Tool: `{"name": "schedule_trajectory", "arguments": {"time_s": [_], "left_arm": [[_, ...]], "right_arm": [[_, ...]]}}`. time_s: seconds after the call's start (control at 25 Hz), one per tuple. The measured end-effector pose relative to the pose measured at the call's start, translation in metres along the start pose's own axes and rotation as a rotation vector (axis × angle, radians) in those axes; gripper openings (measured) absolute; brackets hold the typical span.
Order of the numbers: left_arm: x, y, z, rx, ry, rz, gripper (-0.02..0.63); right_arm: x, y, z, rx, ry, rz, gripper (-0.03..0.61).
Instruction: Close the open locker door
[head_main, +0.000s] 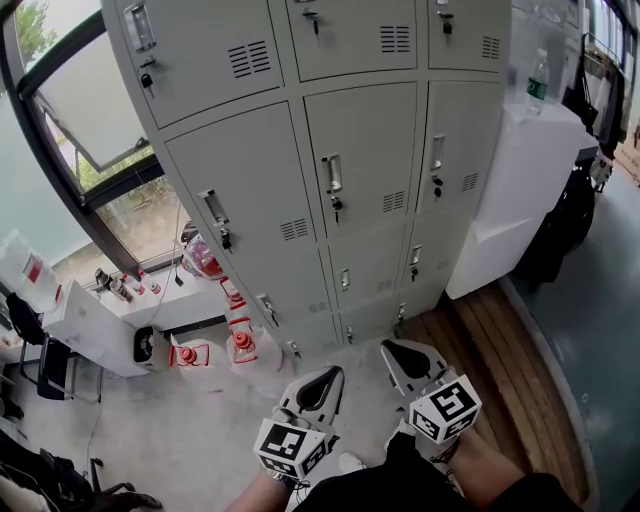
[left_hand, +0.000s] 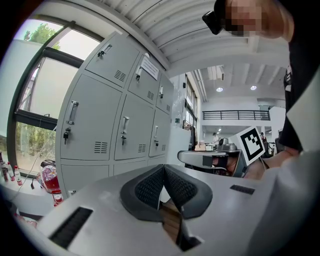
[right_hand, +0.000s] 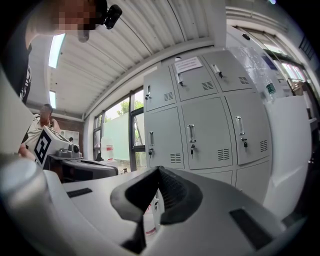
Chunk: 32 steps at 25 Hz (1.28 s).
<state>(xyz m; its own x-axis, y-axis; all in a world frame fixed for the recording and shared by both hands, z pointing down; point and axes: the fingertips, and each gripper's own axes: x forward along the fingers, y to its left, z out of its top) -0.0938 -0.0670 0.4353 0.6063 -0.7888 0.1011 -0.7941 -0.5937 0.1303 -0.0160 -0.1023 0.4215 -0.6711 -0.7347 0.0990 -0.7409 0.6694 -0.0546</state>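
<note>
A bank of grey lockers (head_main: 340, 170) fills the wall ahead, and every door I can see lies flush and closed. The same lockers show in the left gripper view (left_hand: 115, 130) and the right gripper view (right_hand: 210, 130). My left gripper (head_main: 318, 385) hangs low near my body, a good way from the lockers. Its jaws are shut with nothing between the ribbed pads (left_hand: 150, 187). My right gripper (head_main: 405, 360) sits beside it at the same height, also shut and empty, its pads (right_hand: 172, 190) meeting at the tip.
A white cabinet (head_main: 520, 190) with a bottle (head_main: 538, 78) on top stands right of the lockers. Red-capped jugs (head_main: 235, 340) sit on the floor at the lockers' left foot. A window (head_main: 90, 110) is at left, and wooden flooring (head_main: 500, 350) at right.
</note>
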Motion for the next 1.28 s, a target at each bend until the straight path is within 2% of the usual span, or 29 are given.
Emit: {"name": "schedule_trajectory", "arguments": {"time_s": [1.28], "left_arm": [[-0.009,0.002,-0.005,-0.011,-0.004,0.004,0.015]], "right_arm": [[0.002,0.013,-0.005,0.021,0.002,0.010,0.052]]}}
